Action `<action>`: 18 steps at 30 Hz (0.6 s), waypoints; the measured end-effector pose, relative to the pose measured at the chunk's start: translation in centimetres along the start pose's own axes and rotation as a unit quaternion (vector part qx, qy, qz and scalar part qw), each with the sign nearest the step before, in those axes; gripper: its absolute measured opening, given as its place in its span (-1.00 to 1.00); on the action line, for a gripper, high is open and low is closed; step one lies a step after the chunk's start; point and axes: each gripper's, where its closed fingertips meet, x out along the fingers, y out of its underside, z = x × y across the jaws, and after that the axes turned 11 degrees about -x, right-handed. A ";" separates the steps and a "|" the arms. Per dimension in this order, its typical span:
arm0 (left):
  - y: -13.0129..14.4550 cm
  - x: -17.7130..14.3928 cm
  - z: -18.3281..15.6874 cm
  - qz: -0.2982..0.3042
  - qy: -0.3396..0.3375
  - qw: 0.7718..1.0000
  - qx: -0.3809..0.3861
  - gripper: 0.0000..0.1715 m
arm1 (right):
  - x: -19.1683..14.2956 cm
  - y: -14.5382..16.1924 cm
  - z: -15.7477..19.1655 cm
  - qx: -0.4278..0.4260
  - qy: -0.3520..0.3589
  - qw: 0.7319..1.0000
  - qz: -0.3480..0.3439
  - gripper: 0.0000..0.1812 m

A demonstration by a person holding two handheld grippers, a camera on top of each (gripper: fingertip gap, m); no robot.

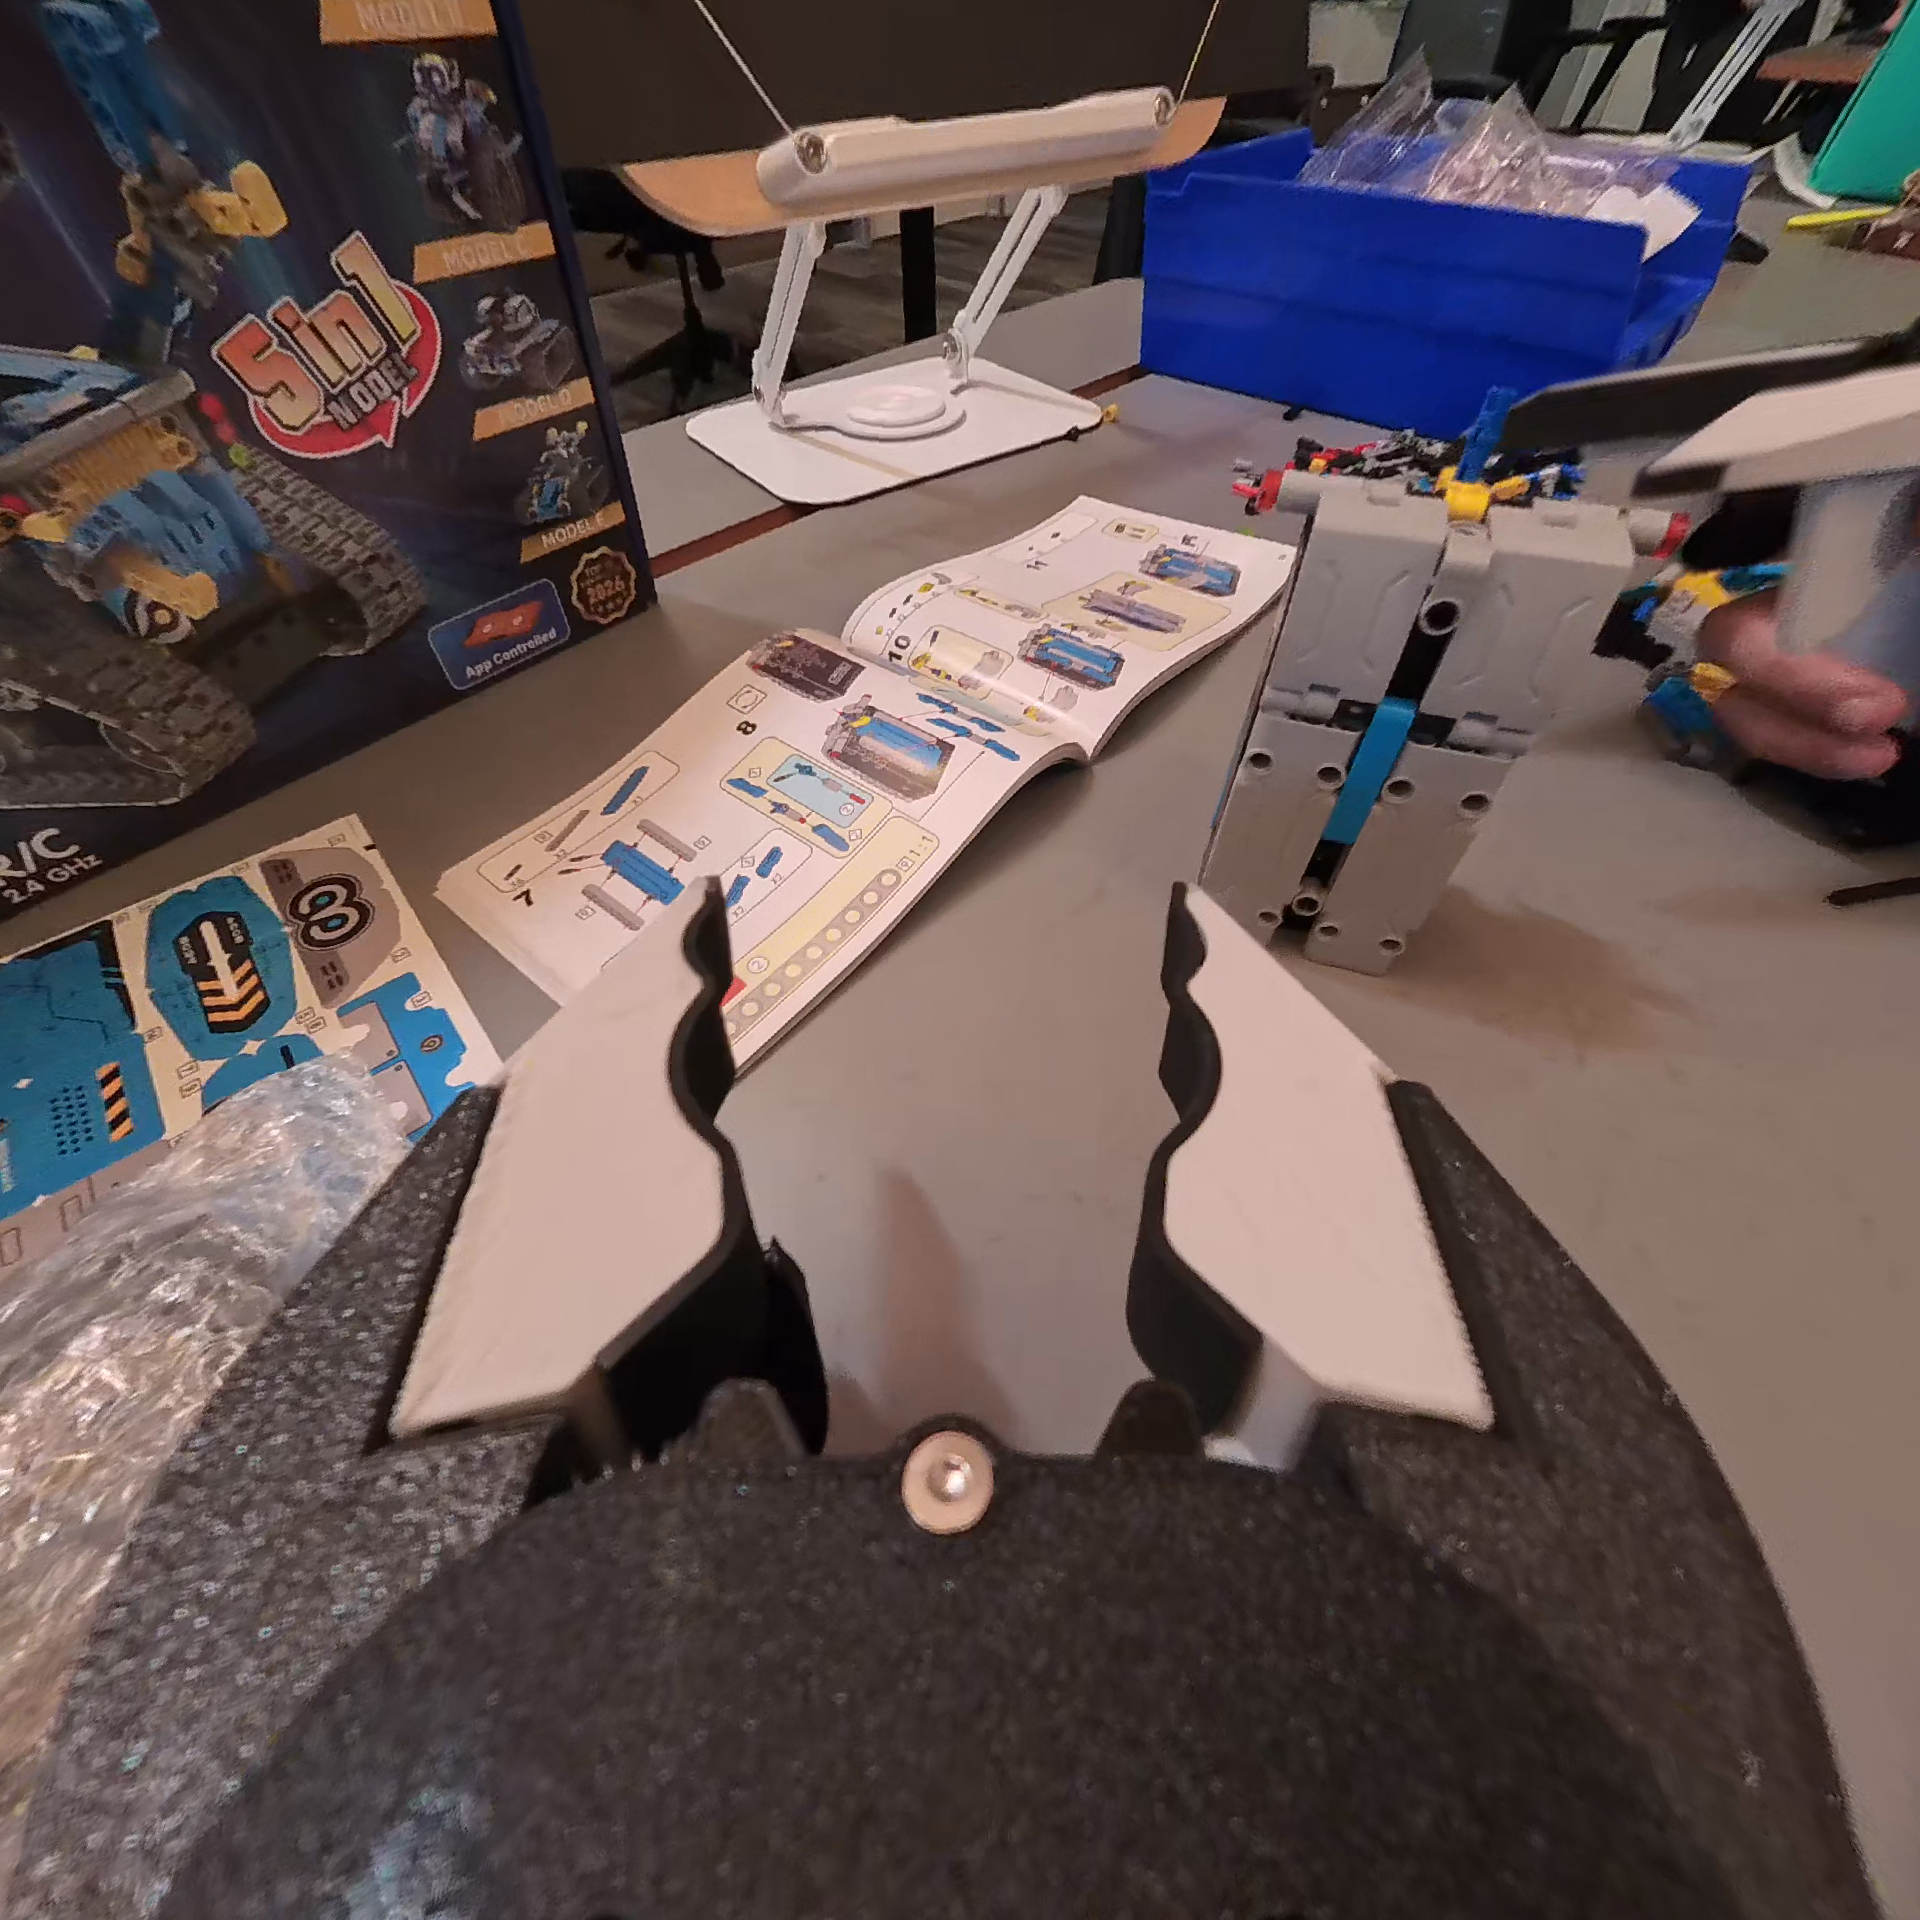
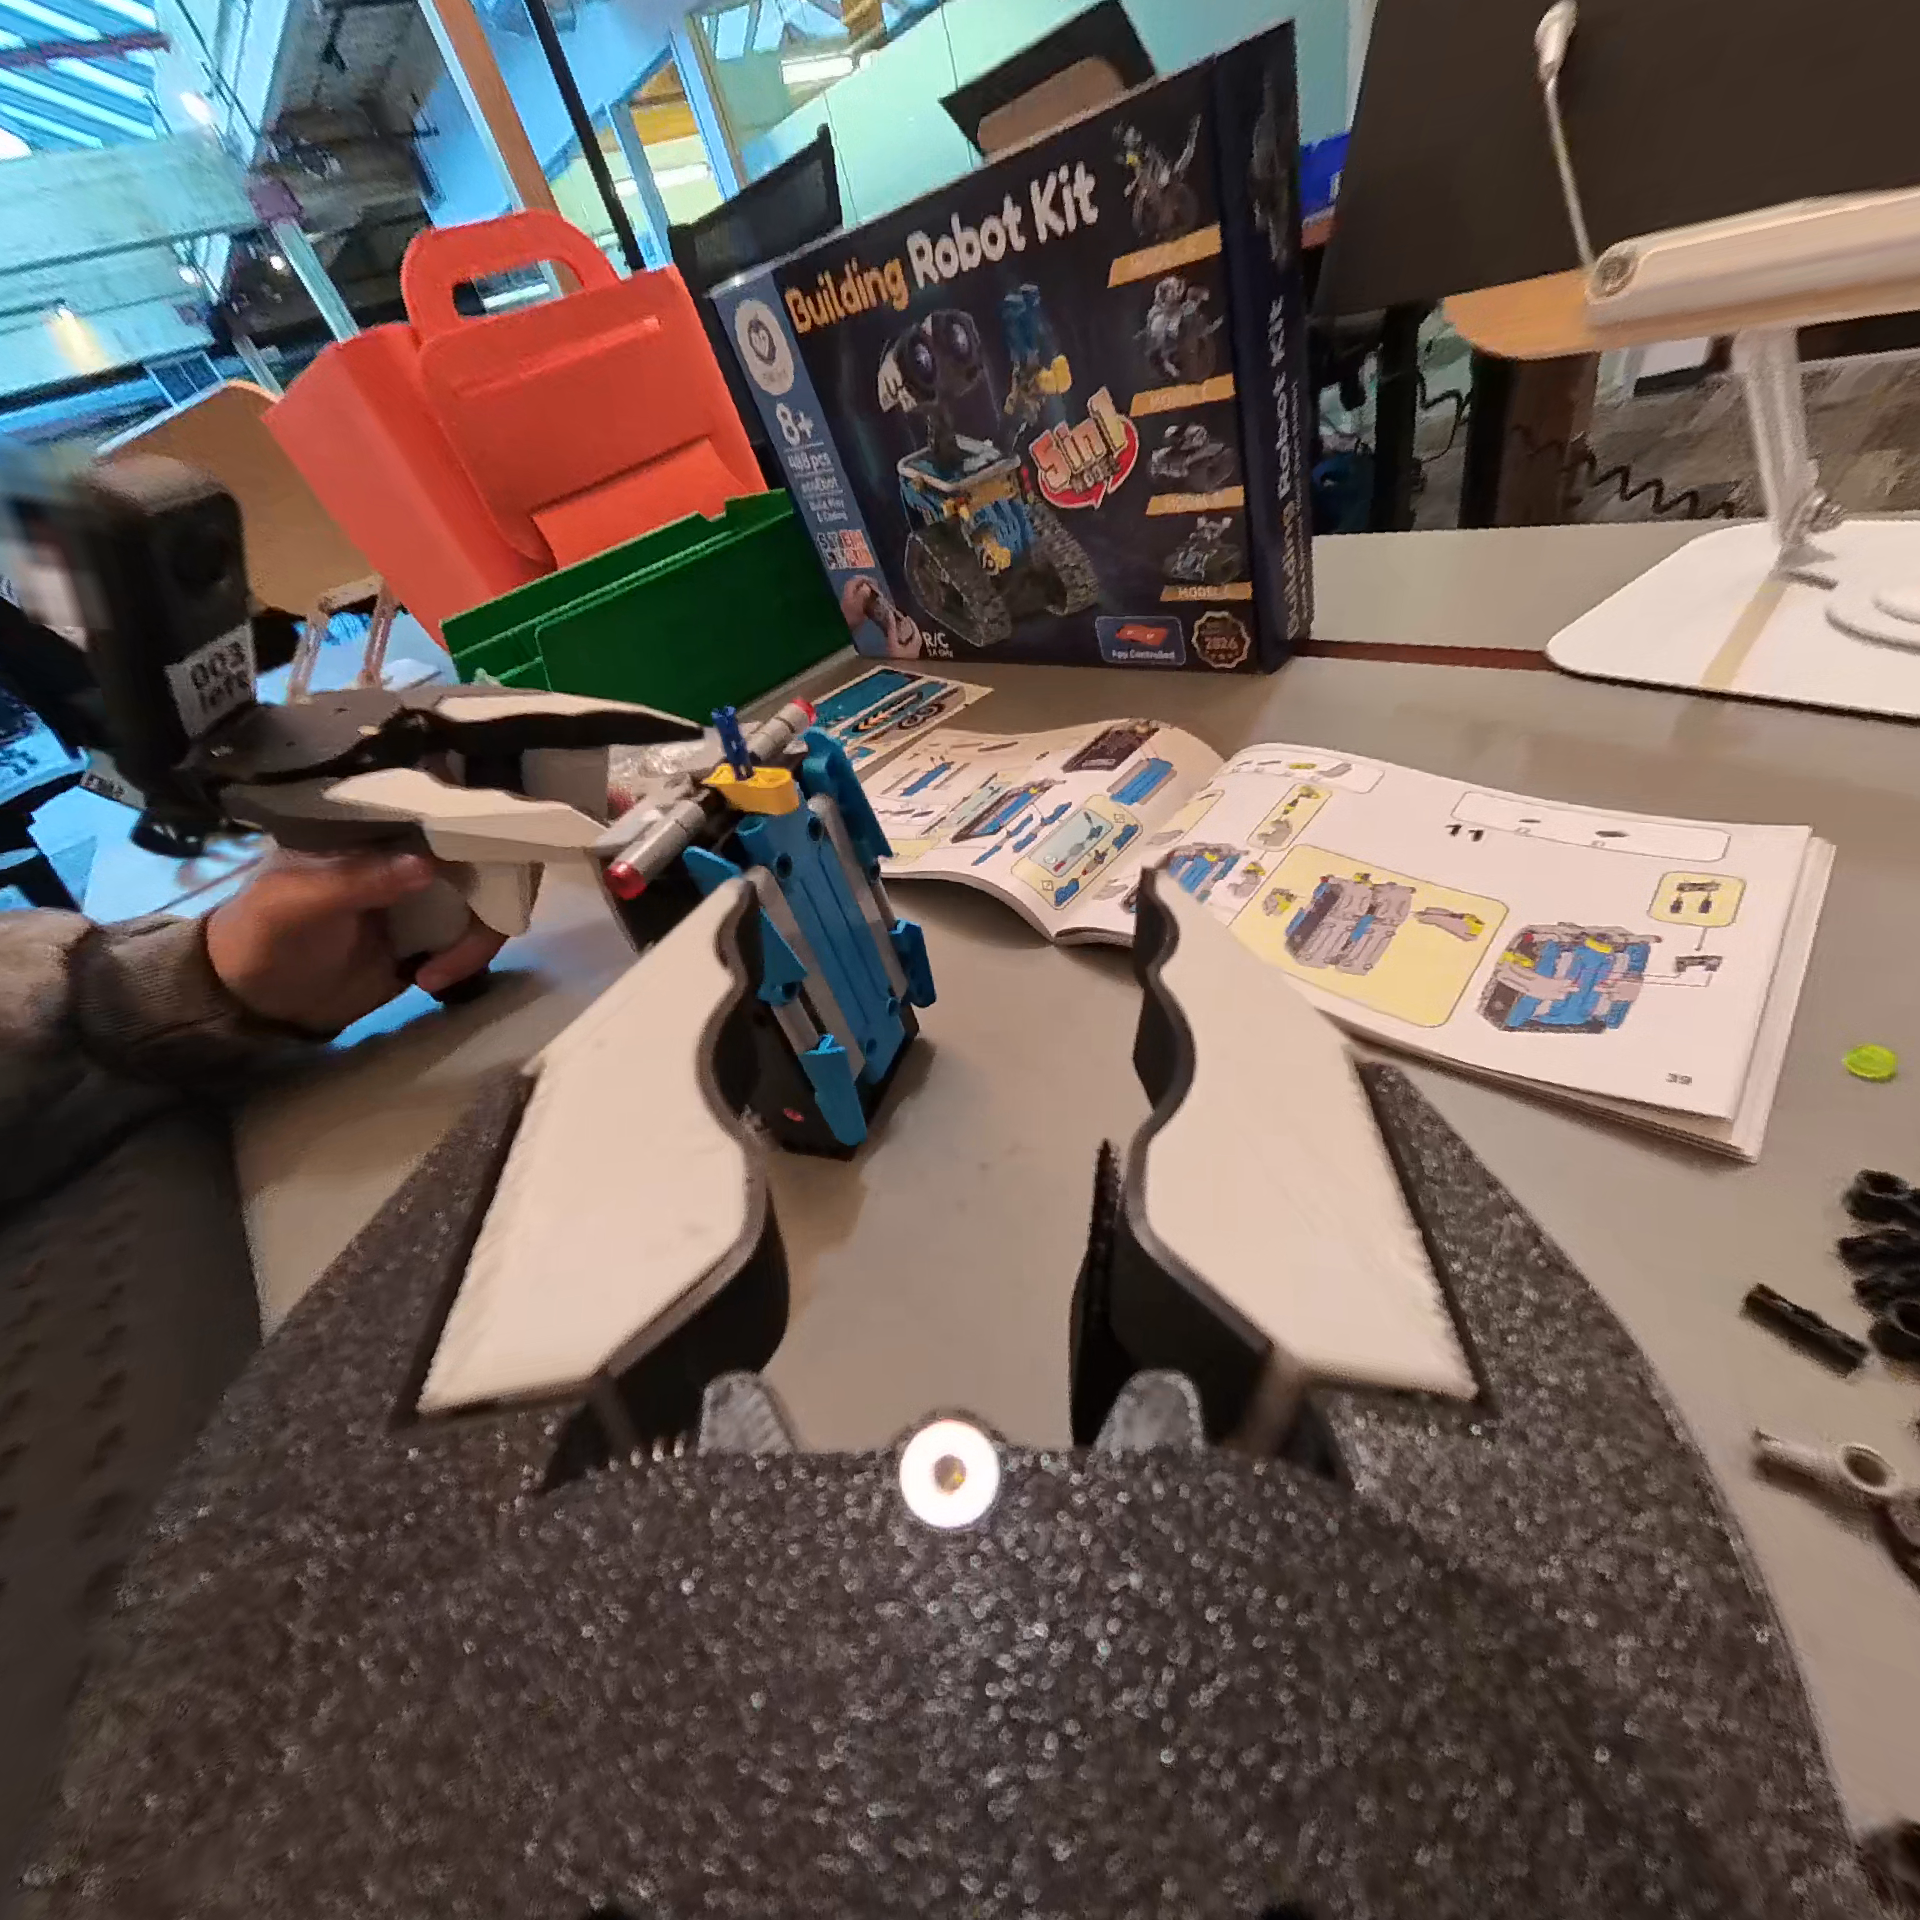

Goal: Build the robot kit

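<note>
Nearby, open booklet (image 1: 883,727) beside upright brick model (image 1: 1382,727).

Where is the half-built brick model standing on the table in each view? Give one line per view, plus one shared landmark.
Left wrist view: the brick model stands upright right of centre, beyond the open jaws.
Right wrist view: the model stands left of centre, partly behind the near left finger.
Shared landmark: the open instruction booklet lying beside it.

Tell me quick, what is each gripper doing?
Left gripper: open, empty, near the instruction booklet.
Right gripper: open, empty, beside the brick model.
</note>
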 end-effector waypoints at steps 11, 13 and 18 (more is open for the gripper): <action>-1.7 -1.8 -0.1 -0.067 0.037 0.997 -0.031 -0.03 | -1.0 -1.6 0.2 -0.014 0.012 0.999 -0.035 -0.21; -1.9 -2.0 -0.6 -0.077 0.043 0.996 -0.014 -0.03 | -1.2 -2.0 0.2 -0.016 0.014 0.999 -0.045 -0.24; -2.0 -2.4 -2.0 -0.092 0.056 0.993 0.040 -0.03 | -0.5 -1.2 0.6 -0.026 0.008 1.000 -0.015 -0.21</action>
